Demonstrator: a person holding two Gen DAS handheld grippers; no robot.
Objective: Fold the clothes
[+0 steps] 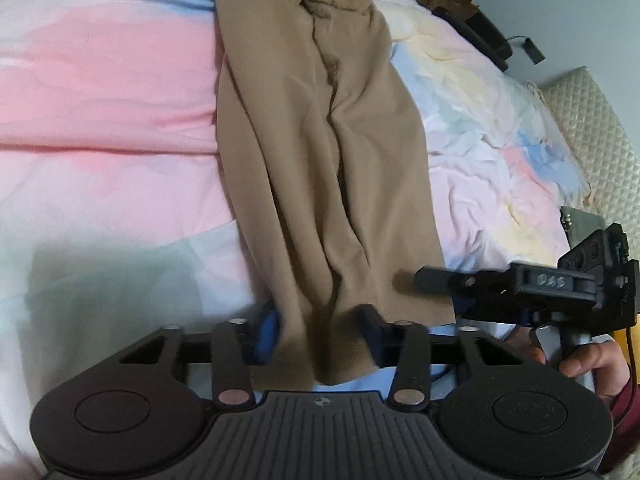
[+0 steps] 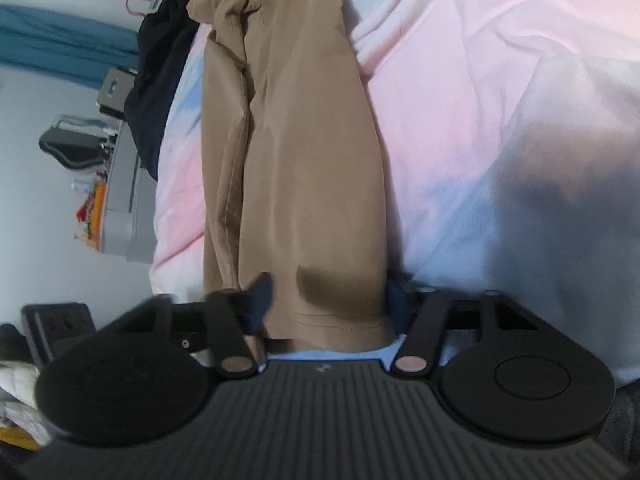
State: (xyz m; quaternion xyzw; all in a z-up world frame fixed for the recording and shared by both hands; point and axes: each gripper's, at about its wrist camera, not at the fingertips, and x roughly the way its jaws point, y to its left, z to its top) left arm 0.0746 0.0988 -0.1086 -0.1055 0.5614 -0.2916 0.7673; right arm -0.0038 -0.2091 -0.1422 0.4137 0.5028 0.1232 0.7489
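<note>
We see tan trousers [image 1: 320,140] lying lengthwise on a bed covered with a pastel pink, blue and white bedspread [image 1: 108,112], the legs running from the top of the frame down to the hems at the bottom centre. In the left wrist view, our left gripper [image 1: 320,334] sits at the bottom centre with its jaws narrowed around the hem end of the cloth, the blue pads [image 1: 267,332] against the fabric on either side, so it has the trousers pinched. At the right edge of that view the right gripper [image 1: 516,284] reaches in from the side, held by a hand [image 1: 588,360] in the lower right corner. In the right wrist view the right gripper [image 2: 328,304] straddles the other hem of the trousers [image 2: 296,160], its jaws partly closed and pressed against the bunched cloth. A dark garment [image 2: 160,80] lies in the upper left of that view, beside the trousers.
</note>
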